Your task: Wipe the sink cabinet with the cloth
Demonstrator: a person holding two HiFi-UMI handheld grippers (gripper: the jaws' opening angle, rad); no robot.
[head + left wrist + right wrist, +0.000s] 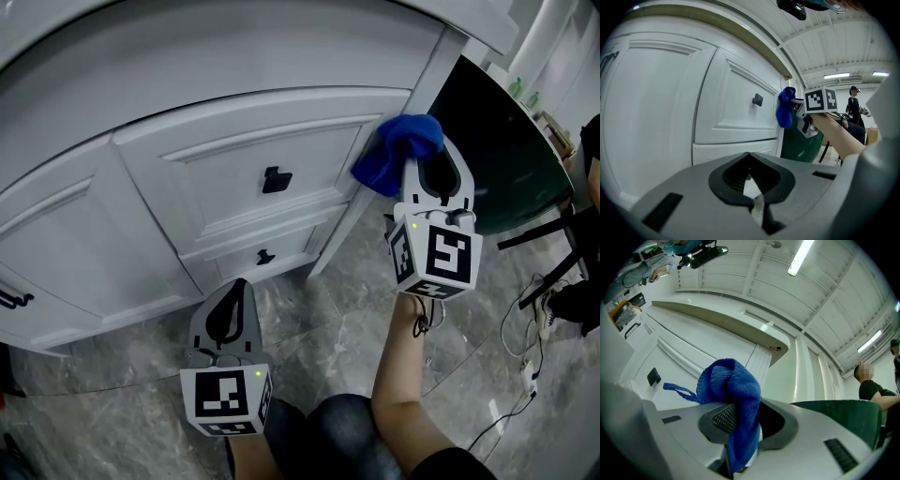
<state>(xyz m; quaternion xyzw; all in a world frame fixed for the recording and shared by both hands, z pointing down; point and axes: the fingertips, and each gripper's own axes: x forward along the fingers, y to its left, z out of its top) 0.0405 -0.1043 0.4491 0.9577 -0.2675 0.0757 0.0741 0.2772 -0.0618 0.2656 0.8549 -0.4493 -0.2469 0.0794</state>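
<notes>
Cloth [397,153] in right gripper [429,167], at sink cabinet [141,234] corner edge

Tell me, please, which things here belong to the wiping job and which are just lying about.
Job: cloth, in the shut right hand-held gripper; cabinet.
Lying about: green container; floor cables; left hand-held gripper, shut, empty.

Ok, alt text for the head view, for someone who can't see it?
The right gripper holds a bunched blue cloth at the right-hand corner of a white sink cabinet. The left gripper hangs lower, jaws together and empty, in front of the cabinet's base.
</notes>
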